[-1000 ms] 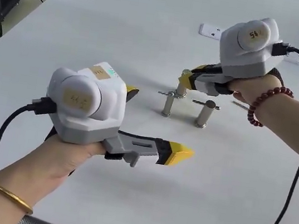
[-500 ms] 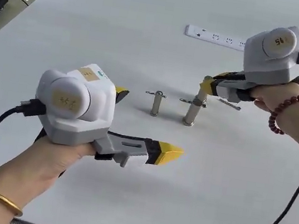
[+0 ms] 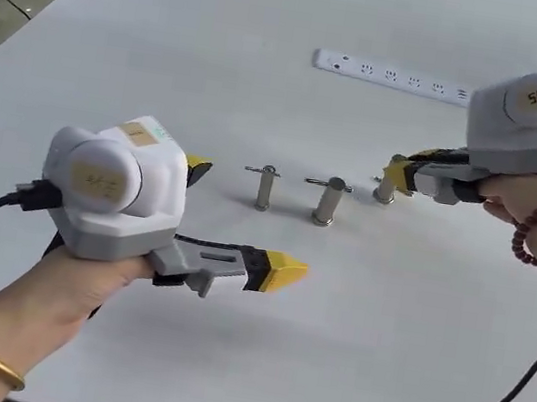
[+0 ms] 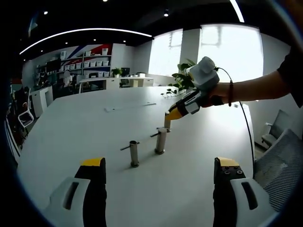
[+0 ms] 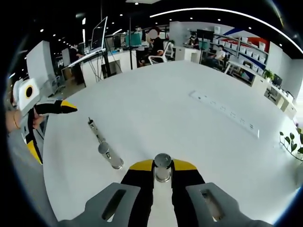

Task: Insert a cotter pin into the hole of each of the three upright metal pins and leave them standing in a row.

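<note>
Right, the white table (image 3: pixel 271 50) takes up most of your head view. A white power strip (image 3: pixel 398 77) lies flat along its far side at 1 o'clock.

Your left gripper (image 4: pixel 159 163) hangs over the table at 8 o'clock. Its jaws are spread wide, with nothing between them and touching nothing.

Your right gripper (image 5: pixel 163 166) is at 2 o'clock, clamped on the third pin (image 3: pixel 385 190). One yellow tip presses each side just under the head. Can't tell if the pin's base is on the table or just off it.

All three pins are short steel cylinders with a flat round top, and all are upright. The first pin (image 3: pixel 265 190) stands dead centre. The middle pin (image 3: pixel 327 204) stands near it at its 3 o'clock, and the third is further along at 2 o'clock from that one.

A cotter pin (image 3: pixel 256 170) runs level through the top of the first pin, with its end pointing to 9 o'clock. A second cotter pin (image 3: pixel 316 182) sits the same way in the middle pin. The tips cover the third pin's hole, so I can't tell there.
</note>
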Demonstrator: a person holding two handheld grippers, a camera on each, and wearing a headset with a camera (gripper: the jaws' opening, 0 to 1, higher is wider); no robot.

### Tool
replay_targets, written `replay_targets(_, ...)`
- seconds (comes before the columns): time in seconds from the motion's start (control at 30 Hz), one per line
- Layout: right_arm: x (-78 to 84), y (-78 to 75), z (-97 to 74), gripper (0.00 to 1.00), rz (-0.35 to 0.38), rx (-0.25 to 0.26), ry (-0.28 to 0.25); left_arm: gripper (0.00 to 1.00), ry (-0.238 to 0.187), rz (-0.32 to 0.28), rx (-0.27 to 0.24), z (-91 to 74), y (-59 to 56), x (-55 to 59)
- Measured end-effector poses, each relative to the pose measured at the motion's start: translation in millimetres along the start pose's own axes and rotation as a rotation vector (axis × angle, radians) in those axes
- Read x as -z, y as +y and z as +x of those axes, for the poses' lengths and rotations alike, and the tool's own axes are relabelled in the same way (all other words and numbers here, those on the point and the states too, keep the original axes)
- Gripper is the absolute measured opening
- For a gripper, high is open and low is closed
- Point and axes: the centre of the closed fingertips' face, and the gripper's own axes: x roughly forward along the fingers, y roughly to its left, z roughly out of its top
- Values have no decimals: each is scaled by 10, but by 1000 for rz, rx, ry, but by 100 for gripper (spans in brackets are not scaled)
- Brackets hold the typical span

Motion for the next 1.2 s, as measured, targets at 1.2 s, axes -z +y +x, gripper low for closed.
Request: replay_targets(1.2,216,775,-327,7,-16,-61,-9,93,-8,15,15,-6,-43,-35)
